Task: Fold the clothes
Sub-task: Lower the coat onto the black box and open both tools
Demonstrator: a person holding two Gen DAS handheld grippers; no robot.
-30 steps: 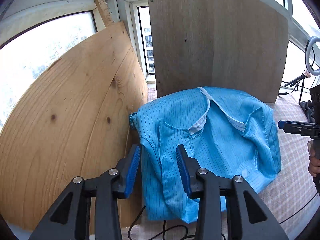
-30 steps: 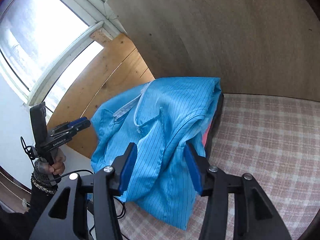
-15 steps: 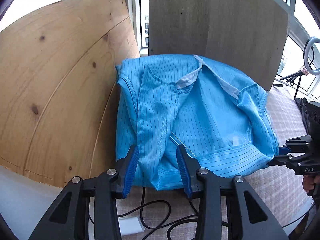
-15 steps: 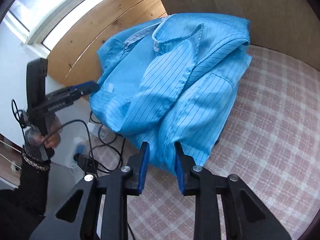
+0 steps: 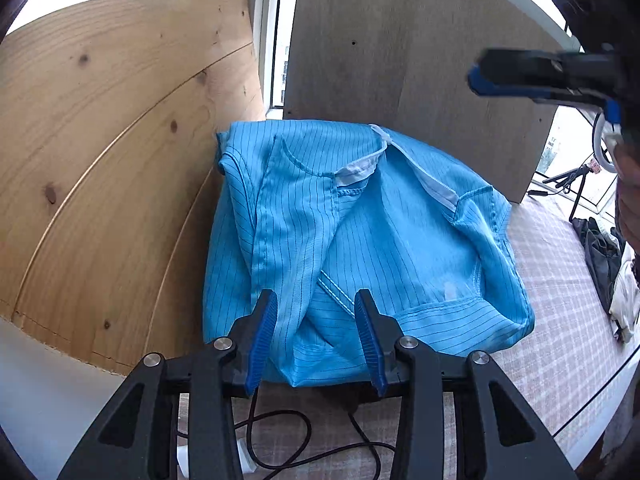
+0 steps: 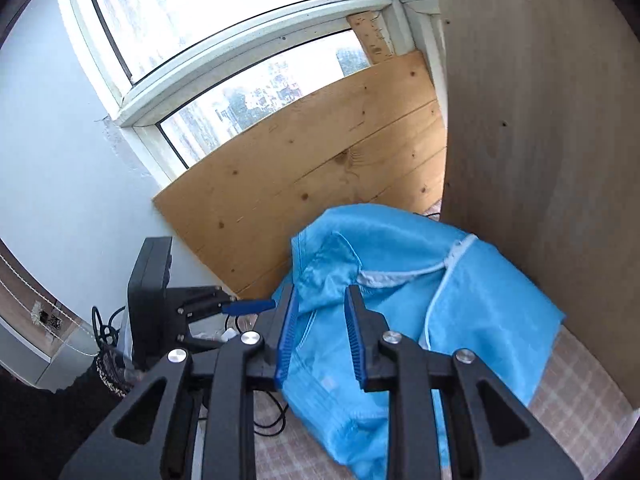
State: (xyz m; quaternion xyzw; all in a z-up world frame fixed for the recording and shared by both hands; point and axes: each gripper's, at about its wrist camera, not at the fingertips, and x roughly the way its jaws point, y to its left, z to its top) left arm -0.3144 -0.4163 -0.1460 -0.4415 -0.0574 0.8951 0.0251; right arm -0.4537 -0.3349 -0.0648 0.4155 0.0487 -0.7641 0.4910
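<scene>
Pale pine board (image 5: 112, 184), knotty with visible plank seams, leans along the left edge of the surface. Grey-brown laminate panel (image 5: 400, 80), flat and matte, stands upright at the far edge; a narrow window strip shows between the two. Blue garment (image 5: 360, 240), thin shiny fabric with fine dark pinstripes, lies bunched in a rough rectangle in the far-left corner of the surface, touching the pine board and reaching back to the grey panel. White edging runs along its neckline, stitched seams are visible, and the folds are loose and puffy. The surface (image 5: 560, 280) is covered in beige-pink checked cloth. Black cables (image 5: 280, 432) loop at the near edge under the garment's hem.

Left tool (image 5: 316, 340): black arms, ribbed blue pads, jaws apart, hovering over the near hem of the garment with nothing between them. Right tool (image 6: 320, 332): same build, jaws apart, above the garment's near-right part, gripping nothing; in the left wrist view it appears high at the upper right, edge-on. Dark and white clothes pile (image 5: 612, 272) sits at the right edge.
</scene>
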